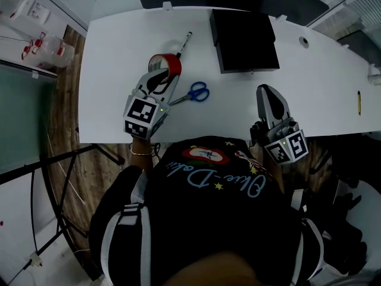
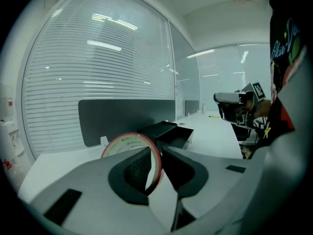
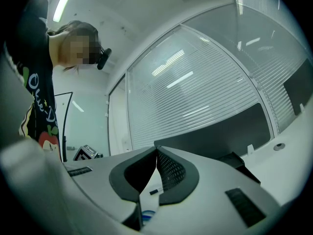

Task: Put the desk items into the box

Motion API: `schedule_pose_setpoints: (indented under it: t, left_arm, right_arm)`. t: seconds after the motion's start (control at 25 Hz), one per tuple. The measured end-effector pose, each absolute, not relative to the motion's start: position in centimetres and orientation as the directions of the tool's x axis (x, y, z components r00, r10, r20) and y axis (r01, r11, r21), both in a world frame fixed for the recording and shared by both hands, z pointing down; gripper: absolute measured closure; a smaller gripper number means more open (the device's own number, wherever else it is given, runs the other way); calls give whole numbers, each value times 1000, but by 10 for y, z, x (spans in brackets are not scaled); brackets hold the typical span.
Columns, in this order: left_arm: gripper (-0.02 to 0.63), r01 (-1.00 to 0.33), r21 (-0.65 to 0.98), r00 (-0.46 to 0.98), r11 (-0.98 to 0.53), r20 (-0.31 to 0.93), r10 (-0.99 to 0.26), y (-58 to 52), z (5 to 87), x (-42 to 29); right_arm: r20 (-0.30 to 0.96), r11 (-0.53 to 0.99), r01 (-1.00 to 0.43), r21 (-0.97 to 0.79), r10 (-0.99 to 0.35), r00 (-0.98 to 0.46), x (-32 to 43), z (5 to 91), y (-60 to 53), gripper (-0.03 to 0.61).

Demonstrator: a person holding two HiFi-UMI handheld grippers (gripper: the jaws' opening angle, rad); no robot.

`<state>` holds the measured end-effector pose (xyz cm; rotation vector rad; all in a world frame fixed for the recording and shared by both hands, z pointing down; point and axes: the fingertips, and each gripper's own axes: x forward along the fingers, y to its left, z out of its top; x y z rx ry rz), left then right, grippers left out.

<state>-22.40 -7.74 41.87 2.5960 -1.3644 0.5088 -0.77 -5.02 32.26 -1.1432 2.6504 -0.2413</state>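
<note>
1. Tape roll (image 2: 124, 143) is gripped through its wall by left tongs (image 1: 159, 77), looks lifted off counter (image 1: 107, 52), short of box (image 1: 244, 37).
2. Prob. light, stiff ring. Smooth face may slip, so pinching the wall w/ one pad inside suits.
3. Right tongs (image 1: 268, 94) clenched, empty, at counter edge.

The white counter (image 1: 119, 52) carries a black box (image 1: 244, 39) near its far edge, a marker pen (image 1: 184, 42) left of it, blue-handled scissors (image 1: 191, 93) nearer the person, and a thin yellow item (image 1: 359, 102) far right.
</note>
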Motion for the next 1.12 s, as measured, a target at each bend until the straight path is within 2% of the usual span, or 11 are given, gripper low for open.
schedule_pose_setpoints:
  t: [0.16, 1.12]
  left_arm:
    - [523, -823, -12, 533, -568, 331, -779, -78, 403, -224]
    - [522, -804, -35, 557, -593, 303, -773, -73, 393, -217]
  right_arm:
    - [-160, 683, -689, -243, -728, -666, -9, 322, -50, 561]
    - [-135, 640, -725, -254, -766, -629, -1, 329, -38, 561]
